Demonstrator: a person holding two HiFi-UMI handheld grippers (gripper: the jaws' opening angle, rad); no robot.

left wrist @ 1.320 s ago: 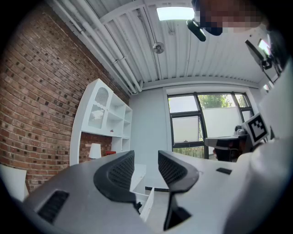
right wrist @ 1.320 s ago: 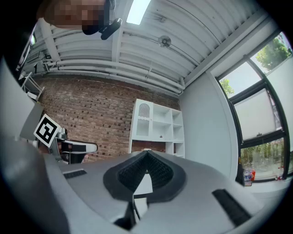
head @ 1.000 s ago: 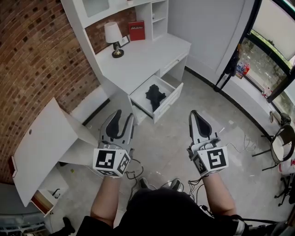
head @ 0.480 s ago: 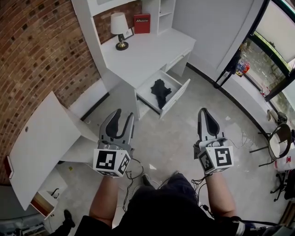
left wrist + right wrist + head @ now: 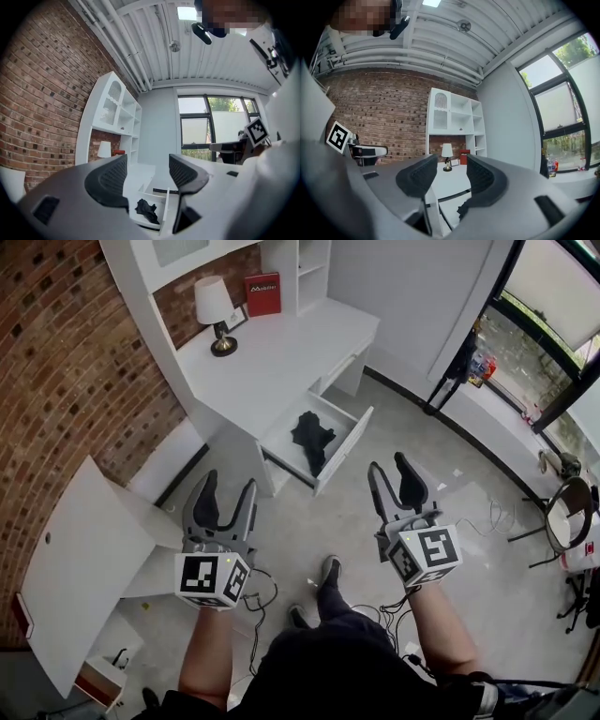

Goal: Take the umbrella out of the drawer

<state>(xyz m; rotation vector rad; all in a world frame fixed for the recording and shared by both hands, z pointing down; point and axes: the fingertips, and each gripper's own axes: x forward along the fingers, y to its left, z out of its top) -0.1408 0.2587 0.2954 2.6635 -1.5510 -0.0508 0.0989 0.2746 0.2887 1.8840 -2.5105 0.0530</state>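
The black folded umbrella (image 5: 312, 437) lies in the open white desk drawer (image 5: 343, 452), also seen in the left gripper view as a dark bundle (image 5: 146, 209) and half hidden in the right gripper view (image 5: 463, 207). My left gripper (image 5: 228, 486) hangs short of the drawer, to its lower left. Its jaws have just been opening and stand wide, with nothing between them (image 5: 147, 166). My right gripper (image 5: 389, 465) hovers right of the drawer's front. It too has just been opening and holds nothing (image 5: 452, 168). Both point level toward the desk.
The white desk (image 5: 281, 352) carries a lamp (image 5: 212, 307) and a red book (image 5: 262, 292). A loose white panel (image 5: 75, 568) leans at the left by the brick wall. Cables (image 5: 264, 589) lie on the floor by the person's feet. A chair (image 5: 565, 521) stands at the right.
The right jaws went from shut to open and the left jaws spread wider. Both hands sank a little and shifted left in the picture, and the person stepped forward.
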